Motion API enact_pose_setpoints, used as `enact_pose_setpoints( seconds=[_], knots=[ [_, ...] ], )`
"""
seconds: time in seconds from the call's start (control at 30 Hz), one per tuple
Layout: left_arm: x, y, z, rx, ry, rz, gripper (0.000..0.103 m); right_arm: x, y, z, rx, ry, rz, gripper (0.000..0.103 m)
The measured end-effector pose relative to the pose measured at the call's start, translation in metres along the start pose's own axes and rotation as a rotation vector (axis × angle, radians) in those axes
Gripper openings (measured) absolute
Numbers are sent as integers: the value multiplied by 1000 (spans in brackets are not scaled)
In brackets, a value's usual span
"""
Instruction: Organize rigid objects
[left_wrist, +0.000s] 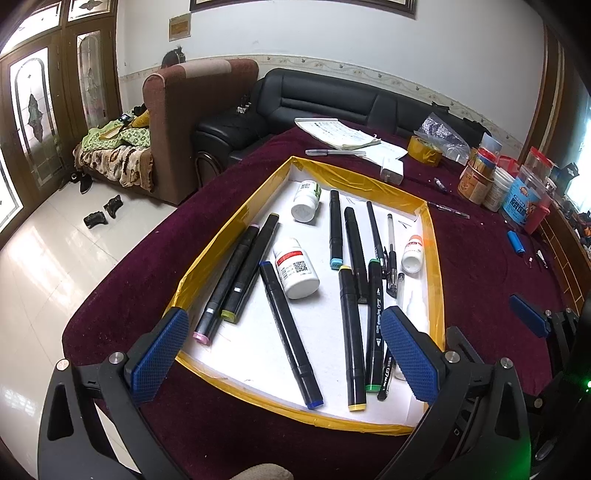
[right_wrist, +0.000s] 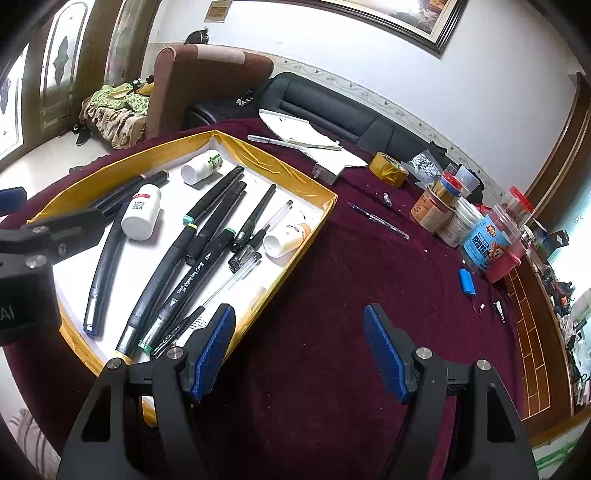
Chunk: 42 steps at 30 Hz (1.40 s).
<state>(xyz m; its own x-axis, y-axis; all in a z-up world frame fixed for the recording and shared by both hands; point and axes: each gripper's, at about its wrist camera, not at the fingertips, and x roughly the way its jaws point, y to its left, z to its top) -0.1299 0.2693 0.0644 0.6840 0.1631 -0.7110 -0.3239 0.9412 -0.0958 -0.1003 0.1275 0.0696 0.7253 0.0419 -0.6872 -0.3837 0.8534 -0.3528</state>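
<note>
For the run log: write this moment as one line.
left gripper: jaws open, empty, above tray | right gripper: jaws open, empty, above cloth beside tray | markers, bottles in tray

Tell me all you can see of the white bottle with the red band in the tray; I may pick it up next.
The white bottle with the red band is a plastic-looking pill bottle with a white screw cap, closed. Its label carries a red stripe and a square code. It lies on its side on the tray floor, left of centre, cap toward the camera. The blue-tipped marker lies close alongside; contact is unclear. Neither gripper holds it.
</note>
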Motion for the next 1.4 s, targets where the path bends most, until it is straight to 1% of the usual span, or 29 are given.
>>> enact_pose_setpoints(
  seconds=[0.2, 0.93, 1.4],
  knots=[
    [-2, -1, 2, 6, -19, 8, 103, -2, 1, 1, 6, -7, 8, 67],
    [-6, -8, -1, 10, -5, 2, 103, -5, -3, -7, 23, -2, 19, 67],
    [-6, -9, -3, 6, 3, -1, 103, -3, 0, -9, 12, 9, 25, 67]
  ],
)
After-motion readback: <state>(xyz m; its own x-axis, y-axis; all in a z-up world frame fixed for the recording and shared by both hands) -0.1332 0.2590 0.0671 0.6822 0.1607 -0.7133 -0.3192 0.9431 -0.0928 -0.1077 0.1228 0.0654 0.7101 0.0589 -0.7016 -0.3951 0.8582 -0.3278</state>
